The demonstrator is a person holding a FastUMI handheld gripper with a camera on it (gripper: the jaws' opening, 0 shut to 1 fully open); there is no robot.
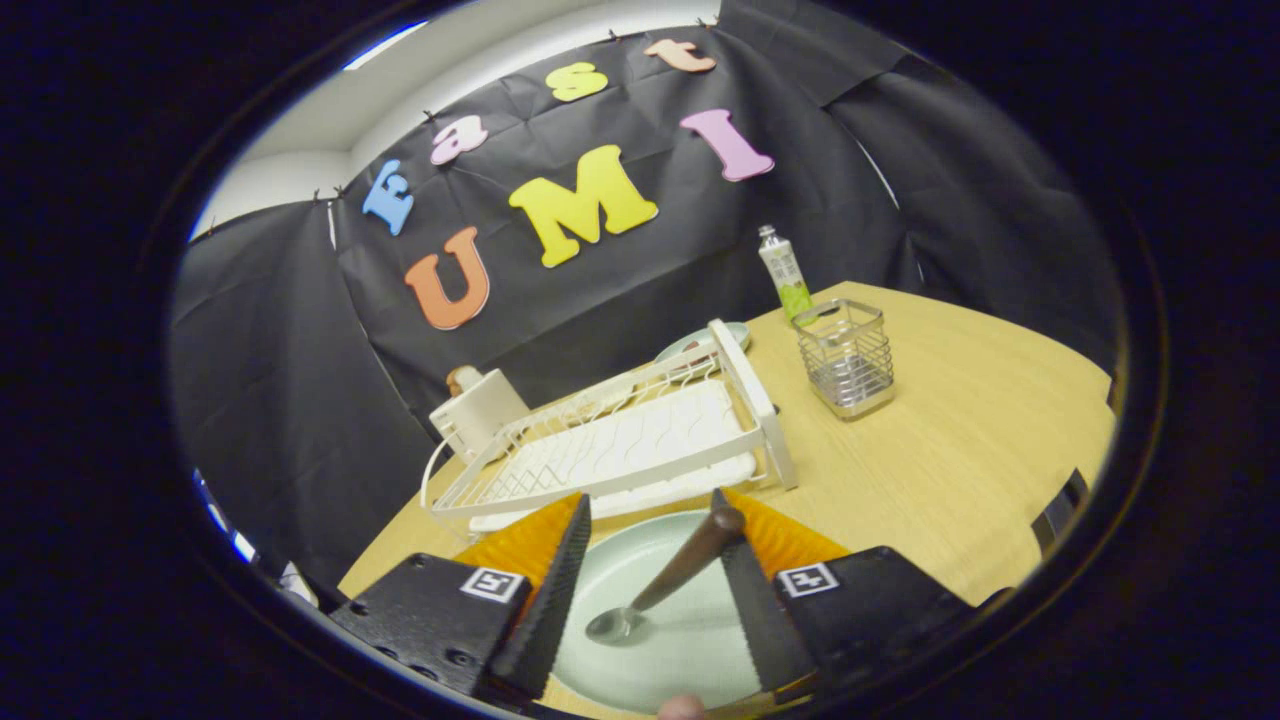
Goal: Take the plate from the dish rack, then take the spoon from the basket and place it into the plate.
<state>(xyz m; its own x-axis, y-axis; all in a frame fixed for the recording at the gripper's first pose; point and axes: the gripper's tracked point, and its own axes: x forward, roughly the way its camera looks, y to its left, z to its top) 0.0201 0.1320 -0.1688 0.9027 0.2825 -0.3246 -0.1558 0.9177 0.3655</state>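
gripper view, near to far. the gripper (650, 520) has its fingers (555, 590) spread apart, nothing clamped between them. in the gap lies the plate (690, 650), pale green, flat on the counter (950, 450). the spoon (665, 580) rests in the plate: its metal bowl sits on the plate's floor between the fingers, and its dark handle rises slantwise toward the tip of the right finger, where it lies against or just beside that tip; contact cannot be told for certain. the left finger stands apart from the spoon. a fingertip of the person (682, 708) shows at the plate's near rim.

just beyond the fingertips stands the dish rack (620, 440), white wire on a white tray, its racks bare. behind its far corner a second pale dish (700, 342) partly shows. left of the rack, a cream-coloured box-like item (480, 410) with a brown knob. right of the rack, apart from it, the basket (847, 358), a metal wire cup standing upright. behind the basket, a tube (785, 270) with a green base stands upright near the black cloth wall (620, 290).
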